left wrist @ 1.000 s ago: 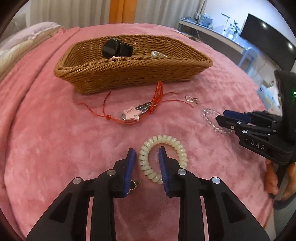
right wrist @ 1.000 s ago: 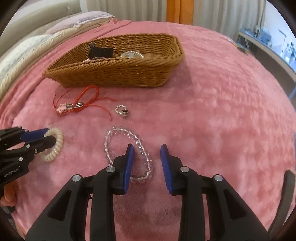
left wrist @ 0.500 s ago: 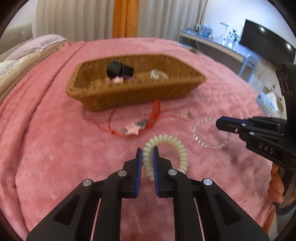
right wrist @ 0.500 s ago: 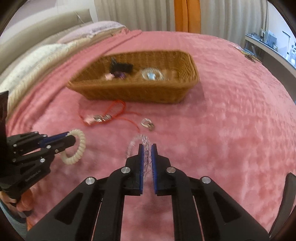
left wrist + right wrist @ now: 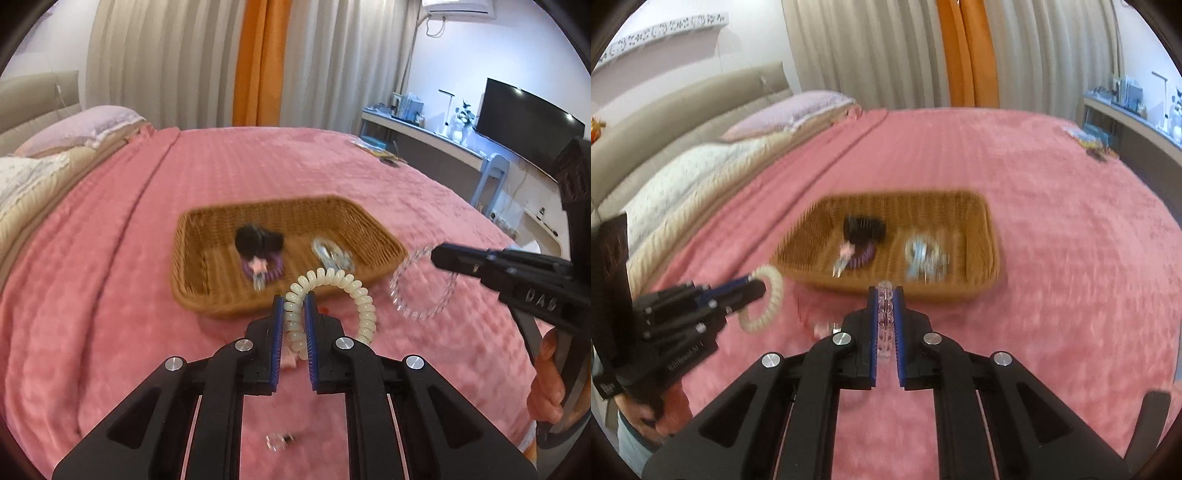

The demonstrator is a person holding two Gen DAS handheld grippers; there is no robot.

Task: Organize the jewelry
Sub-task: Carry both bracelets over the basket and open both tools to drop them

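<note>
Near the wicker basket (image 5: pixel 288 258): left gripper (image 5: pixel 294 314) clamped on coil bracelet (image 5: pixel 332 284), right gripper (image 5: pixel 885 308) clamped on bead bracelet (image 5: pixel 421 286). Clear the near rim, release low inside.

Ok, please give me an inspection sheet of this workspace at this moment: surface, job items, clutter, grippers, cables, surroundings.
Surface: pink blanket on a bed.
Job's things: wicker basket holding a black item, a purple coil and a silvery piece; cream coil bracelet; clear bead bracelet.
Clutter: small clear piece on the blanket.
Grippers: left gripper shut on the cream coil bracelet; right gripper shut on the clear bead bracelet; both lifted.
Cables: nothing seen.
Surroundings: curtains, pillow, desk, dark screen.
</note>
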